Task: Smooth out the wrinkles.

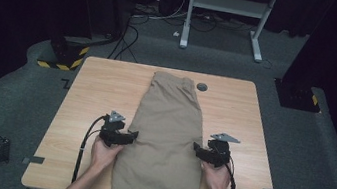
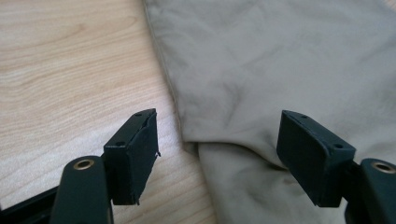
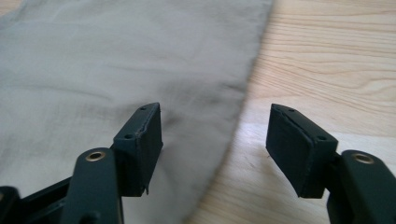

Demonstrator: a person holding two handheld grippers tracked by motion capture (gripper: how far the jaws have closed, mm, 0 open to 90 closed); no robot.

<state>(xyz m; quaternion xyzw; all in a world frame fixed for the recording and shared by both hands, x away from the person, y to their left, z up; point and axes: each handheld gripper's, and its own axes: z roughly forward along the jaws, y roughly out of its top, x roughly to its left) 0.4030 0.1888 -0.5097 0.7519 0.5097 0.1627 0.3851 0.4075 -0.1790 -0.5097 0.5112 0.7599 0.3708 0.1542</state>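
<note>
Light wooden table [image 1: 83, 112], tan folded garment [image 1: 165, 139] flat along its middle, grey round disc [image 1: 202, 87] near far edge

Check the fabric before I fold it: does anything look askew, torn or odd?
Nothing stands out. The khaki shorts lie flat and fairly straight on the table, no tears visible. The left gripper and right gripper, both open, straddle the side edges.

Khaki shorts [image 1: 165, 139], pale woodgrain table [image 1: 96, 94], black jaws
</note>
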